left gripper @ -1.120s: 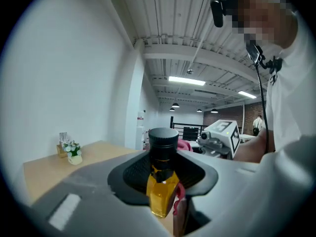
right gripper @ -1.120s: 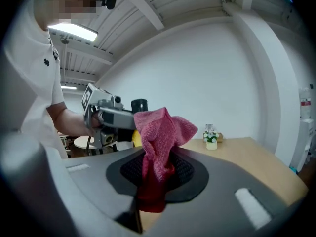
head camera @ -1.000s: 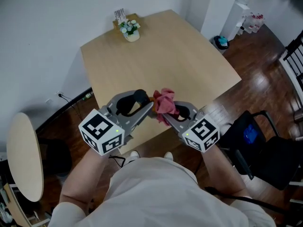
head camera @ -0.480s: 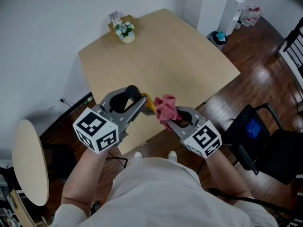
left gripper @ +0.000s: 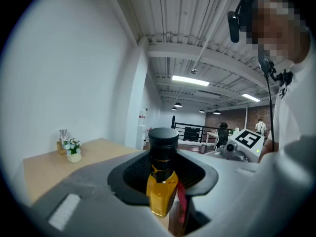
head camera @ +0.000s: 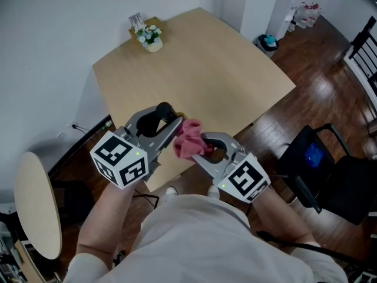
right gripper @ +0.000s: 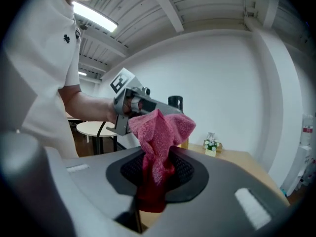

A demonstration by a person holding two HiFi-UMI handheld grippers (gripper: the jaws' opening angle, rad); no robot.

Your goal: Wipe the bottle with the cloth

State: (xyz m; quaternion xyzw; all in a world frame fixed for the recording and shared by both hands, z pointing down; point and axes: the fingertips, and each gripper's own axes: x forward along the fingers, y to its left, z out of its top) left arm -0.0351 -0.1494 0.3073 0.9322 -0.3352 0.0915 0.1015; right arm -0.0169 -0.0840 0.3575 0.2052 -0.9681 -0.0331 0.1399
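Left gripper (head camera: 172, 130), centre-left in the head view, stood clamped on the amber, black-capped bottle (left gripper: 162, 187). Right gripper (head camera: 200, 151) pinched the pink cloth (head camera: 188, 140) at frame centre, bunched against the bottle, over the table (head camera: 206, 69) edge.

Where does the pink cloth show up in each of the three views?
Head view: cloth at centre, just right of the bottle.
Left gripper view: cloth is only a red sliver, low, right of the bottle.
Right gripper view: cloth at centre, bunched upright.
Shared landmark: flower pot.
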